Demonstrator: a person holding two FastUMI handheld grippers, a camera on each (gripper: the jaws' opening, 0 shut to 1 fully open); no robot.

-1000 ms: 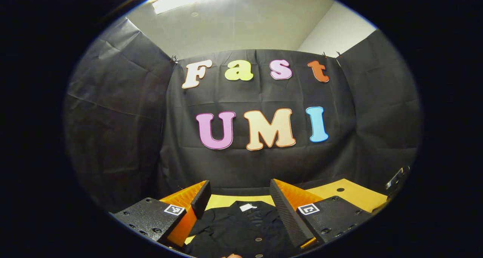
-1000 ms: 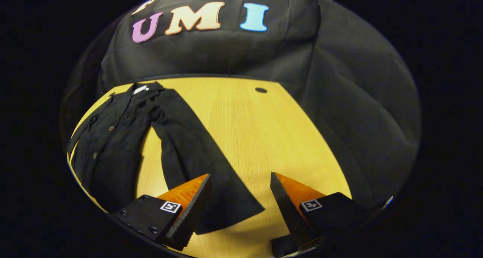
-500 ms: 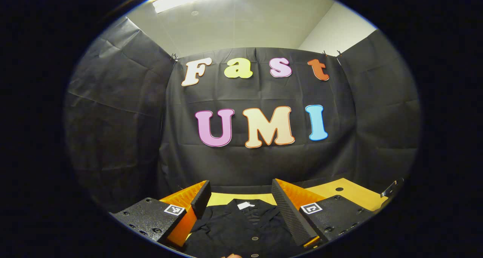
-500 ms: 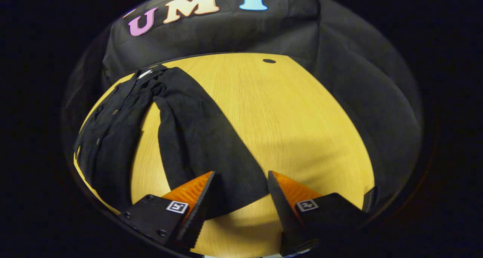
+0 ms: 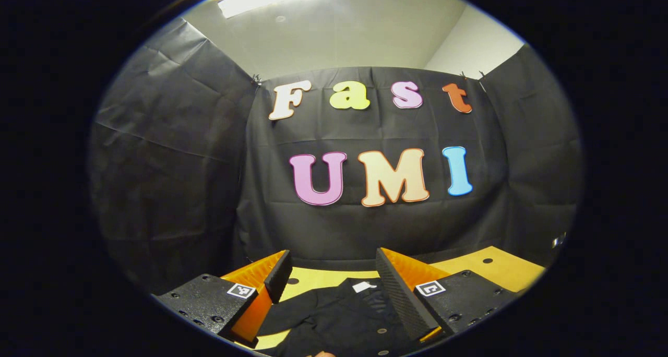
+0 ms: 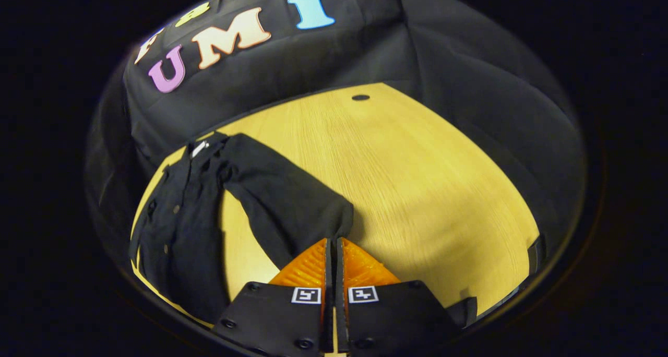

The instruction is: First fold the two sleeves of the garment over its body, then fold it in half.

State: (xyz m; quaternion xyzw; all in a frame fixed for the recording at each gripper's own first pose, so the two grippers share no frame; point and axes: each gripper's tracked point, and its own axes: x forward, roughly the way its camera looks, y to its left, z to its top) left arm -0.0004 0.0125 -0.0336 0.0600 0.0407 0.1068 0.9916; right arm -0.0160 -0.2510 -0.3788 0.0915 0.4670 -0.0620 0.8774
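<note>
Fingers, right gripper: pressed together at 6 o'clock of the right gripper view, meeting at the cuff end of the sleeve. You appear to have the cloth pinched between them, though the contact itself is hidden; the tail records this as a judgement.

Fingers, left gripper: spread apart, holding nothing, hovering over the shirt near its collar at 6 o'clock of the left gripper view. You likely keep them waiting there until the first sleeve is laid.

Shirt: black woven cloth, buttoned front, small white tag at the collar. In the right gripper view its body lies flat on the bench from 10 to 7 o'clock. The sleeve runs from the shoulder at 10 o'clock down toward 6 o'clock, splayed off the body with bare bench between. It is limp and will drape wherever you carry it.

Bench: yellow wood-grain top, smooth, with one small dark hole at 12 o'clock.

Fingers, make: orange ribbed outer faces, black toothed inner pads, black mounts bearing square markers.

Step in hand: first sleeve fold; both sleeves and the halving remain undone.
</note>
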